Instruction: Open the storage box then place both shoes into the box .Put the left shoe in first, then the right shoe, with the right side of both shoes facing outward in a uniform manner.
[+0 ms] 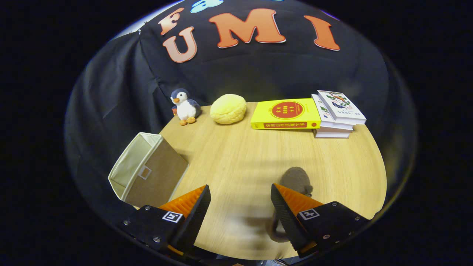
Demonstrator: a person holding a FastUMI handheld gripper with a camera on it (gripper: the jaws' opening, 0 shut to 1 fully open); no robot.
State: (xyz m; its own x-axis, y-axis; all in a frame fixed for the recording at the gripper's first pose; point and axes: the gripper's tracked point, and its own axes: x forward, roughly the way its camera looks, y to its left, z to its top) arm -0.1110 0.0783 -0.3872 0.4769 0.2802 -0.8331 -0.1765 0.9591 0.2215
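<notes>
Gripper view looks down over a round wooden table [240, 159], with the gripper [241, 207] held above its near edge and its 2 fingers spread wide apart, nothing between them but bare tabletop. Partly hidden behind the right finger [286, 210] lies a grey-brown shoe [296, 180]; its rounded end shows just beyond that fingertip, and a darker curved part of it peeks out beside the finger's inner side, blurred enough that its facing cannot be told. Whether the finger touches the shoe cannot be told either. Just ahead of the left finger [192, 207], and off to its outer side, the storage box [147, 171] sits at the table's edge: a beige fabric box tipped on its side, its open mouth turned away from the fingers toward the dark cloth wall, with a small label window on the face that shows. Well beyond the fingers, along the far side of the table, stand 4 more things: a small plush penguin [184, 106], a yellow bun-shaped cushion [228, 108] just beside it, a yellow book [285, 113] lying flat, and a stack of white books [338, 114] touching the yellow one.
</notes>
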